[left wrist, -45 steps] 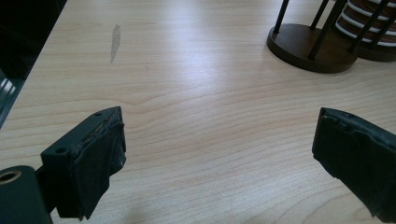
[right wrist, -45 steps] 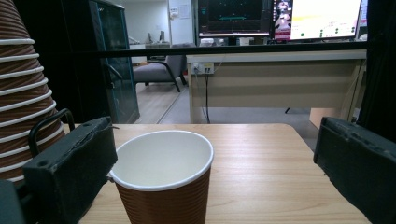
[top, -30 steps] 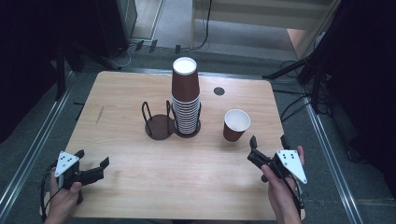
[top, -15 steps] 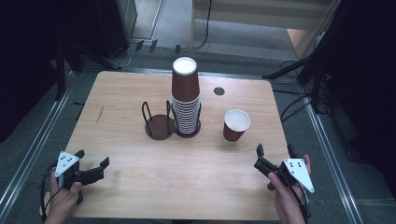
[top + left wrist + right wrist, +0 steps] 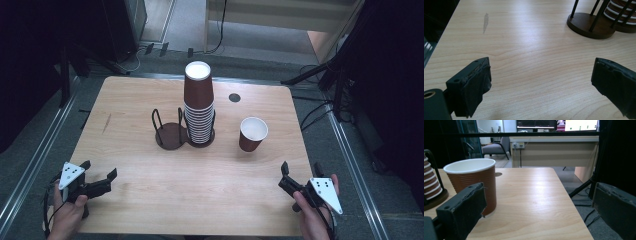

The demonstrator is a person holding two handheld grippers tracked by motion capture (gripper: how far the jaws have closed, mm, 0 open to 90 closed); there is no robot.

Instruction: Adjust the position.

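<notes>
The left claw (image 5: pixel 97 176) hangs over the near left corner of the desk (image 5: pixel 135 200), its jaws spread wide with nothing between them; in the left gripper view only bare wood lies between the two black pads (image 5: pixel 475 82). The right claw (image 5: pixel 300 172) sits at the near right corner, jaws likewise wide apart and empty, pointing toward the far side. Ahead of it and slightly to its left stands a single brown paper cup (image 5: pixel 252 134), upright with a white inside, apart from everything else. Further left, near the middle of the desk, a tall stack of cups (image 5: pixel 199 107) stands in one bay of a dark wire cup holder (image 5: pixel 170 135), the other bay beside it empty. A small dark round hole (image 5: pixel 234 97) marks the desk behind the cup.
</notes>
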